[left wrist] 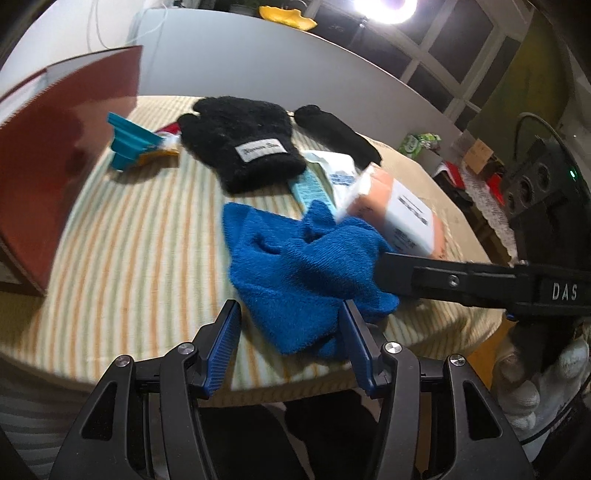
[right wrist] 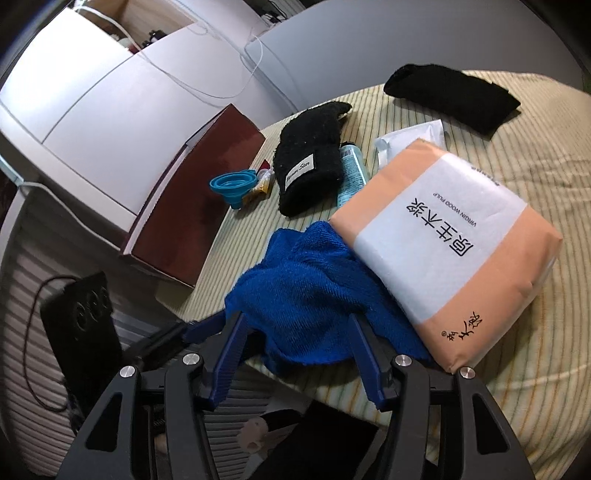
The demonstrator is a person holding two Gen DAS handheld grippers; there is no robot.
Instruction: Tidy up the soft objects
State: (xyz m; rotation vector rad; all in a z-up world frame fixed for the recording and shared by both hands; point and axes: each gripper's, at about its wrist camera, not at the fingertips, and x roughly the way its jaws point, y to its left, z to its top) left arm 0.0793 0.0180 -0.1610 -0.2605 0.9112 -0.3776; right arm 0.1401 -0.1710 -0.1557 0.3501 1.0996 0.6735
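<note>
Both claws, left gripper [left wrist: 288, 332] and right gripper [right wrist: 295, 343], are half open around the blue towel [left wrist: 295, 266] (low centre), whether gripping, I cannot tell.

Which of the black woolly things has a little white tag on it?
The black glove beside the blue funnel has the white tag on its cuff. The other black piece, farther back, shows no tag.

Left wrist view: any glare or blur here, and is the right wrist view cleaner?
Left wrist view: a lamp blows out the top edge; the red box and striped tablecloth smear with motion blur, and the blue towel is soft. Right wrist view: sharper, the tissue pack print is legible, with no glare. Both show strong fisheye bending at the rim.
</note>
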